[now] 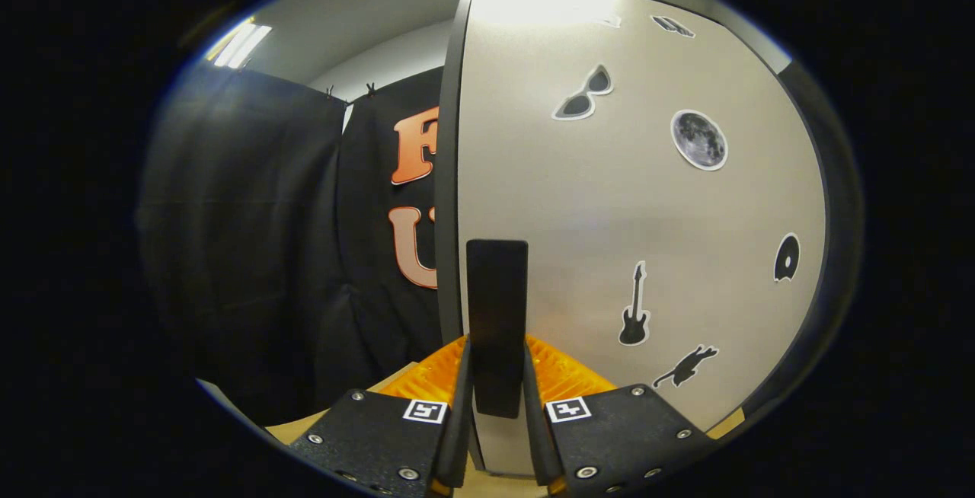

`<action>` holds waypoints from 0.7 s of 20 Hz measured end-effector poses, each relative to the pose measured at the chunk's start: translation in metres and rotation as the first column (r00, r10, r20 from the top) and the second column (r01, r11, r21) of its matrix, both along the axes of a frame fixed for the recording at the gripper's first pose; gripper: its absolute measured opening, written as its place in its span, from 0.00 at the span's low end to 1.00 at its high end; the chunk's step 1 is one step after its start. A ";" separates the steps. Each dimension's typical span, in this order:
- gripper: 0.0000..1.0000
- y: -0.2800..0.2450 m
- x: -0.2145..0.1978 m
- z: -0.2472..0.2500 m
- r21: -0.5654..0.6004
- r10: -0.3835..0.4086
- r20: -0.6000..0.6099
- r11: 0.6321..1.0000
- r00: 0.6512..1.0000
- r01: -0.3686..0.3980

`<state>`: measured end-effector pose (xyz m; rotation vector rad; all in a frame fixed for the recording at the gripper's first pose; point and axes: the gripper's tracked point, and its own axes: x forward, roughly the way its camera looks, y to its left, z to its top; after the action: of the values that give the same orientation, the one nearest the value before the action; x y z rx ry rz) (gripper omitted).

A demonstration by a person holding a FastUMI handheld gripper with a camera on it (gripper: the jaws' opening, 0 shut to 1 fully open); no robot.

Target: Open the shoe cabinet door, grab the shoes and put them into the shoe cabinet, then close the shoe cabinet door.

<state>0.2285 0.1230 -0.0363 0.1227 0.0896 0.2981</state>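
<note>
The tool (497, 376) sits closest, its two fingers drawn in on either side of a dark upright handle (497, 315) on the shoe cabinet door (609, 201); both fingers appear to press on the handle's lower part, so I read it as pinching the handle. The handle rises from between the fingers and stands just beside the door's near edge, which runs upward as a dark strip. Just beyond the fingers the pale door panel spreads to the right, carrying several stickers: a guitar (634, 308) and a small dark animal shape (685, 367) low down, a disc (786, 257) farther right, and a moon (698, 139) and sunglasses (583, 94) higher up. Whether the door has swung off its frame at all cannot be told from here; no interior of the cabinet is in view. Farther off, to the left of the door, hangs the booth's dark cloth wall (251, 239), with a ceiling light (240, 44) above it. By my reading the task is at its first step, the grip on the handle for opening. The shoes have yet to be picked up and put inside, and the closing of the door comes last.
</note>
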 end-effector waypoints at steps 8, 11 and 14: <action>0.28 -0.004 -0.011 0.001 0.012 -0.083 -0.028 0.996 0.996 0.083; 0.28 -0.008 -0.017 0.001 0.002 -0.107 -0.038 0.994 0.994 0.107; 0.28 -0.011 -0.024 0.001 -0.022 -0.130 -0.051 0.991 0.990 0.129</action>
<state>0.2048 0.1117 -0.0354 0.1167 0.1354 0.1647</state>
